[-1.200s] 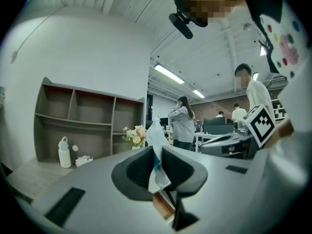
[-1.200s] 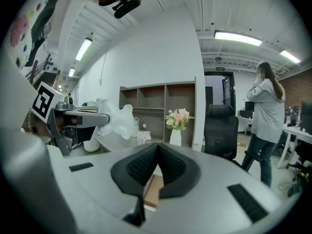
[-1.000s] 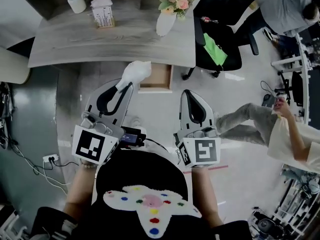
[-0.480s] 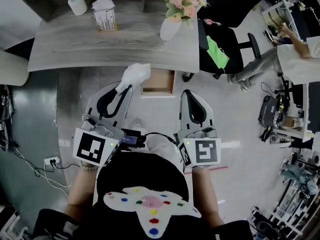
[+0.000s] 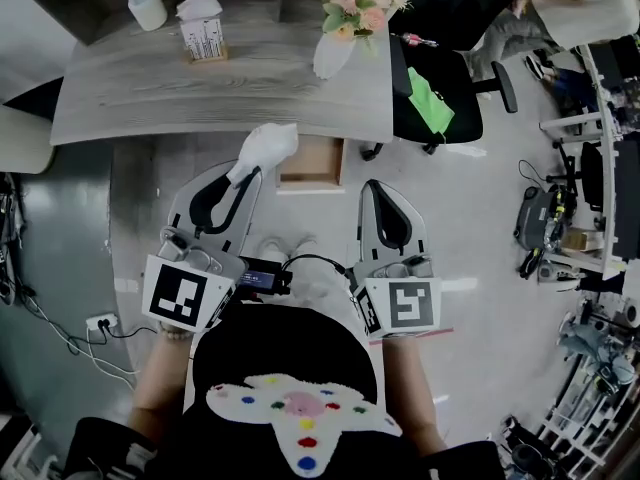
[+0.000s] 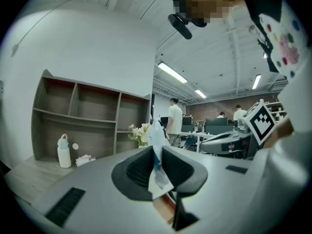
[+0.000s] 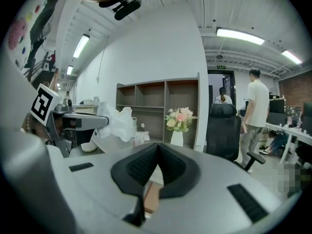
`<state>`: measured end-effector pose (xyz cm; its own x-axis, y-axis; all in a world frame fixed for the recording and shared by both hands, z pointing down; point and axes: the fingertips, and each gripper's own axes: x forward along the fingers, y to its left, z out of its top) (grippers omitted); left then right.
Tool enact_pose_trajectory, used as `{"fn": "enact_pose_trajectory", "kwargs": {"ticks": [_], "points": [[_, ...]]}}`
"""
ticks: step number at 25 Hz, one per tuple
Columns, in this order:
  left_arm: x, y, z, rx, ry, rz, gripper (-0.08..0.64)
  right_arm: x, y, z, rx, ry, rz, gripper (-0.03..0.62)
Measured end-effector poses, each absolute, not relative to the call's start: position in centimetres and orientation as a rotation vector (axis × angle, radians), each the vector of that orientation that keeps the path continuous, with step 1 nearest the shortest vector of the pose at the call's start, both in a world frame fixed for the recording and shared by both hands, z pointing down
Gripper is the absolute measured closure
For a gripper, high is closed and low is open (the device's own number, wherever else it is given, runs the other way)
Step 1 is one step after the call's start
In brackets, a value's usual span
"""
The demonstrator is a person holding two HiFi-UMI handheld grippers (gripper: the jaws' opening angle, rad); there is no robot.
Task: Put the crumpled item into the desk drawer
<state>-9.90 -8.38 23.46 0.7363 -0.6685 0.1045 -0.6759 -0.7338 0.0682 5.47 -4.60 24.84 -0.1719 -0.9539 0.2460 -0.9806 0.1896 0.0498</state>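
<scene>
My left gripper (image 5: 247, 171) is shut on a crumpled white item (image 5: 263, 149), which sticks out past the fingertips just left of the open wooden desk drawer (image 5: 311, 162). In the left gripper view the crumpled white item (image 6: 157, 155) is pinched between the dark pads. My right gripper (image 5: 376, 187) hangs to the right of the drawer, shut with nothing between its jaws. From the right gripper view the crumpled item (image 7: 115, 122) shows at the left, held by the other gripper.
A grey wooden desk (image 5: 150, 78) carries a white bottle (image 5: 146, 2), a tissue box (image 5: 202, 26) and a vase of flowers (image 5: 343, 28). A black office chair (image 5: 432, 83) with a green item stands right of the desk. A person (image 5: 560, 13) moves at the far right.
Both grippers have held nearly still, with the crumpled item still pinched. The person at the right has walked from the lower right toward the far right corner.
</scene>
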Motion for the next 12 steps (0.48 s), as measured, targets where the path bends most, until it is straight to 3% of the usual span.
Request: {"fn": "enact_pose_trajectory", "kwargs": {"ticks": [12], "points": [[-7.2,-8.6,21.7,2.851,-1.17,0.082,0.499,6.9,-5.9,24.3,1.794,-2.322,0.159,0.588]]}}
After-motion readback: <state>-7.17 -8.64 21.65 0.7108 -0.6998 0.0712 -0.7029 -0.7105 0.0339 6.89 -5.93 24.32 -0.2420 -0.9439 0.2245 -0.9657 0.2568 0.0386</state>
